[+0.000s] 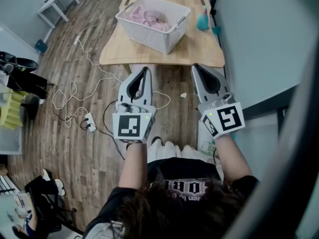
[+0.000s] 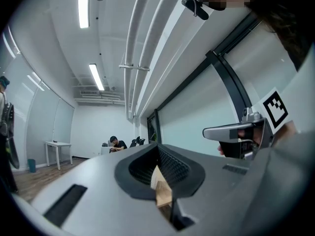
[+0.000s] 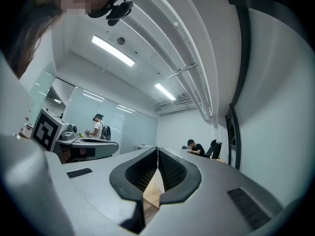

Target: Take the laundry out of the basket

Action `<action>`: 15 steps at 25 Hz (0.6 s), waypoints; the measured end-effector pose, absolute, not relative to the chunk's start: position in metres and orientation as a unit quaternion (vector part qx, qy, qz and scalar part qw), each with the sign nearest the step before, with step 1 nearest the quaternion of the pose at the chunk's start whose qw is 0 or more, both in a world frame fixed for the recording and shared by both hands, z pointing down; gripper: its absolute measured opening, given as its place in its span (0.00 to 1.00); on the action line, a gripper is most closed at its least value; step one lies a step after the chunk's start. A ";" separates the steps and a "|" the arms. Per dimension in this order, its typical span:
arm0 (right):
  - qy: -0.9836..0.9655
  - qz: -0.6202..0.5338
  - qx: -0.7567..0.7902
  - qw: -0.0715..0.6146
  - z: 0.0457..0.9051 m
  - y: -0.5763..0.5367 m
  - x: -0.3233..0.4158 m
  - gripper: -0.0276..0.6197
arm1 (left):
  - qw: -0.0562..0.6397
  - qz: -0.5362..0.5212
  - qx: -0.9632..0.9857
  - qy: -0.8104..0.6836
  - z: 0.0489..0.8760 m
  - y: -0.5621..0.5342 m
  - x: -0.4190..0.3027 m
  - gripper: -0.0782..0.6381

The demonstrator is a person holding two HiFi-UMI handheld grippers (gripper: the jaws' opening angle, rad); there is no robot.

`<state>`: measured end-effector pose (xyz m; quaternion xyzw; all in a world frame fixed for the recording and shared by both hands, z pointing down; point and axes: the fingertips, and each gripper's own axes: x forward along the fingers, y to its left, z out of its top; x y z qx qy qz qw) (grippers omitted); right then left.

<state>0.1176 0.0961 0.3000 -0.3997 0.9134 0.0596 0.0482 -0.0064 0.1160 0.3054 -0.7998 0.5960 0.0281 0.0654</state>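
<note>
A light wooden table with rounded corners [image 1: 202,54] is carrying a white lattice plastic basket [image 1: 149,38] and, beside it, a small teal object [image 1: 203,21].

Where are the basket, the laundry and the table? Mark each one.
white basket [image 1: 144,36], head view, on its near mesh wall.
pink laundry [image 1: 147,17], head view, on the bundle's middle inside the basket.
wooden table [image 1: 199,51], head view, on bare top right of the basket.

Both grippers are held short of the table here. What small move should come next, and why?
Probably move the left gripper forward over the basket: it and the right gripper are shut, empty and short of the table, while the pink laundry lies in the basket.
</note>
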 end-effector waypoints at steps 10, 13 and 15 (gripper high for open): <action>0.905 0.060 -0.420 0.044 0.306 0.038 0.084 0.09 | 0.045 0.036 -0.798 0.600 0.318 0.063 -0.055 0.10; 0.899 0.060 -0.431 0.042 0.306 0.017 0.072 0.09 | 0.045 0.033 -0.803 0.594 0.319 0.041 -0.069 0.10; 0.896 0.060 -0.439 0.043 0.304 0.002 0.065 0.09 | 0.048 0.028 -0.806 0.589 0.320 0.025 -0.078 0.10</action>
